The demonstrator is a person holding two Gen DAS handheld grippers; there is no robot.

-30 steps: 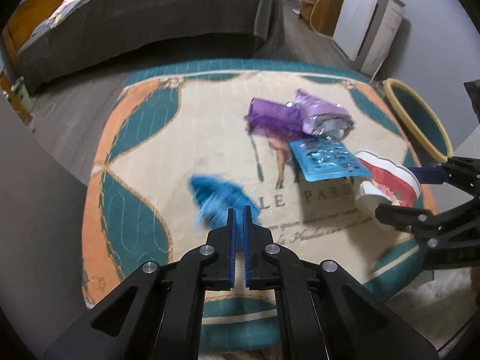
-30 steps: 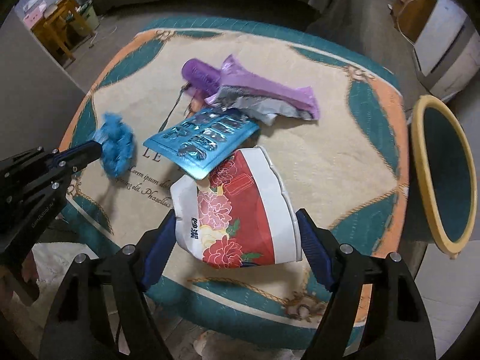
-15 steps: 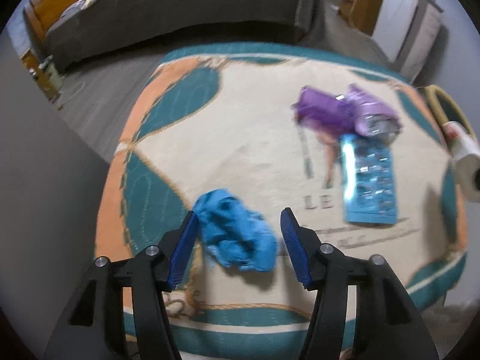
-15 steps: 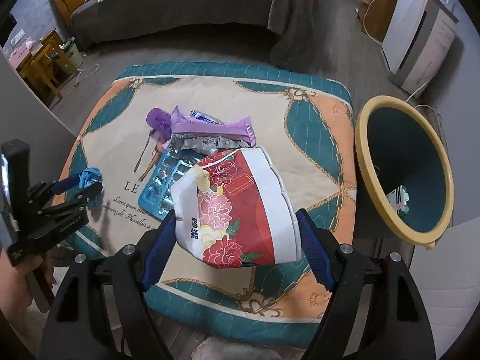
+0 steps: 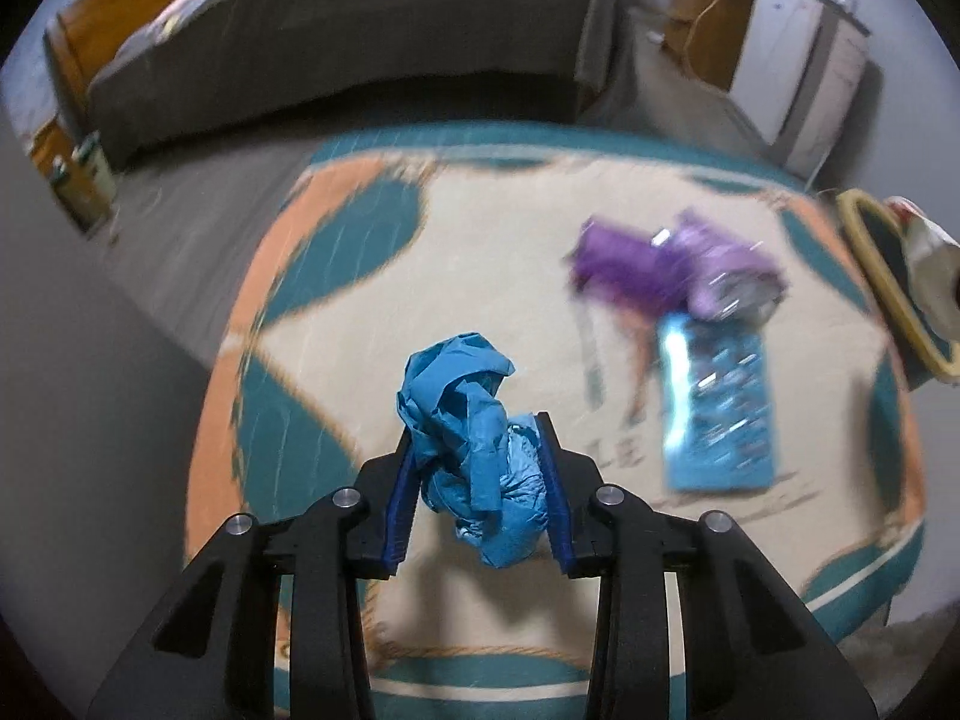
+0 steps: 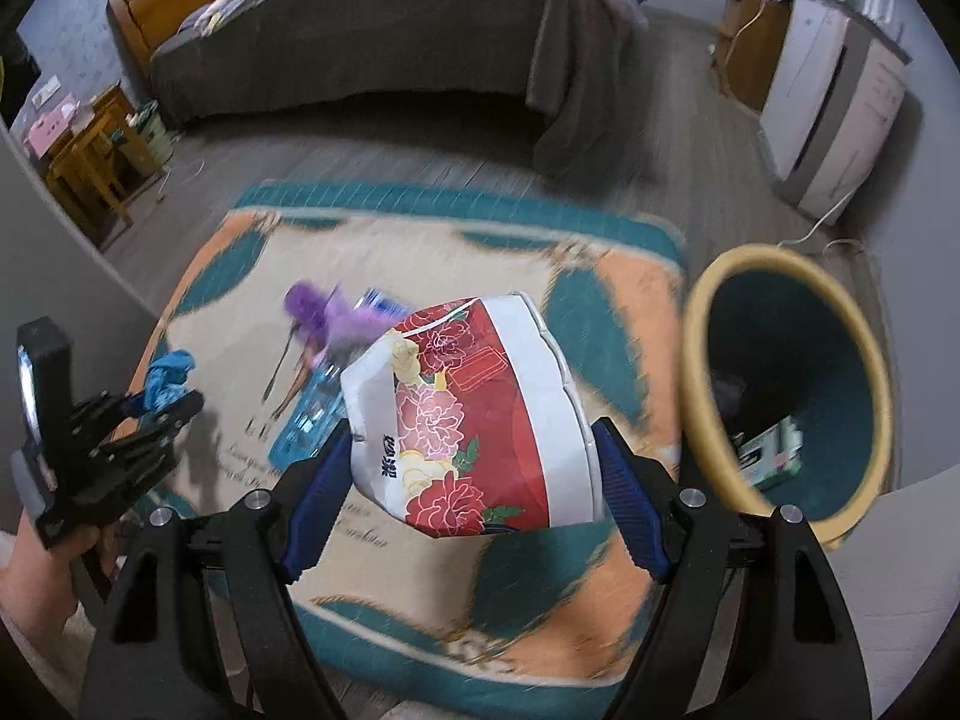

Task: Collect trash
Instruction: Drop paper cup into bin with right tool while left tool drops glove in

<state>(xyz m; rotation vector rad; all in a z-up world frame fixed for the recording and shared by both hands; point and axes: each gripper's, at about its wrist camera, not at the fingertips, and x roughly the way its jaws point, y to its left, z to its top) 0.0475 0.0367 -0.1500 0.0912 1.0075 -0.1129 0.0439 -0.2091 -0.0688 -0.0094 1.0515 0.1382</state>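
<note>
My left gripper (image 5: 480, 447) is shut on a crumpled blue paper wad (image 5: 474, 420) and holds it above the rug; both also show in the right wrist view, the gripper (image 6: 162, 408) and the wad (image 6: 168, 375). My right gripper (image 6: 474, 474) is shut on a red and white flowered paper bowl (image 6: 474, 432), held above the rug near the yellow-rimmed teal trash bin (image 6: 786, 384). A purple wrapper (image 5: 672, 267) and a blue blister pack (image 5: 717, 402) lie on the rug.
The patterned rug (image 6: 600, 312) covers the floor in the middle. A grey-covered bed (image 6: 372, 42) stands behind it, a white cabinet (image 6: 840, 102) at the back right and wooden furniture (image 6: 96, 156) at the left. The bin holds a green and white packet (image 6: 774, 450).
My left gripper opened around the blue wad, closed on it and lifted it. My right gripper raised the bowl and carried it toward the bin.
</note>
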